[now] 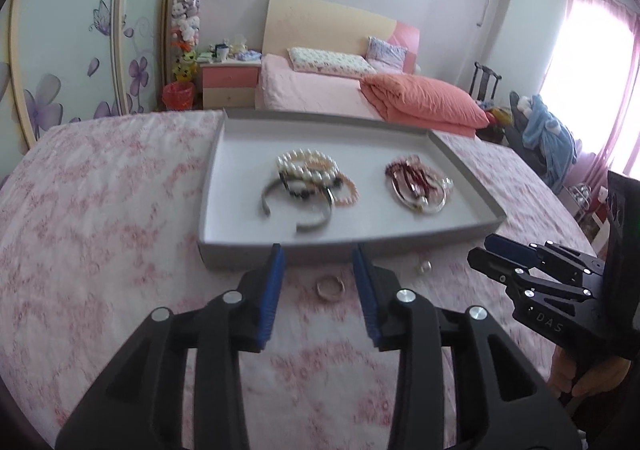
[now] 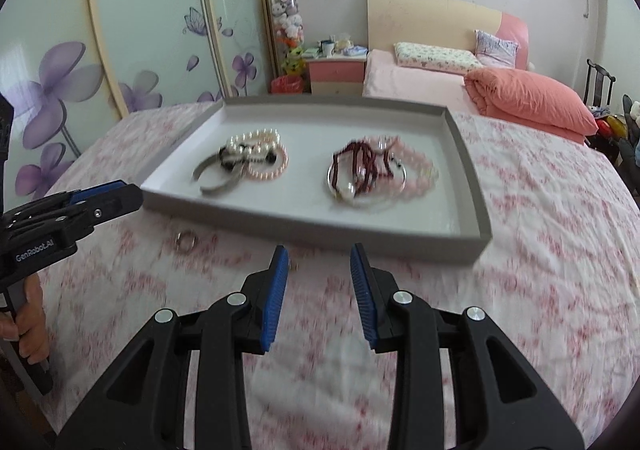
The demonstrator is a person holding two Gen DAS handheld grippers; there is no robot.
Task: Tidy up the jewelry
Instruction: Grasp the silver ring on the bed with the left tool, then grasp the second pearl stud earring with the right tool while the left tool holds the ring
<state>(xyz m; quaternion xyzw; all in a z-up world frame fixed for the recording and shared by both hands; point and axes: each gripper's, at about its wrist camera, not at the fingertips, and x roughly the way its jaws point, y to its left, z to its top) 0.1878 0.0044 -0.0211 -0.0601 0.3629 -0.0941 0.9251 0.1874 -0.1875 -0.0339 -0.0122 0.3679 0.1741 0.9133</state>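
A shallow grey tray lies on a pink floral cloth. It holds a left pile of pearl and silver bracelets and a right pile of dark red and pink beads. A ring lies on the cloth in front of the tray. A small silvery piece lies to its right. My left gripper is open and empty, just above the ring. My right gripper is open and empty near the tray's front edge.
The cloth-covered surface extends left and right of the tray. Behind it stand a pink bed with an orange quilt, a nightstand and a flowered wardrobe.
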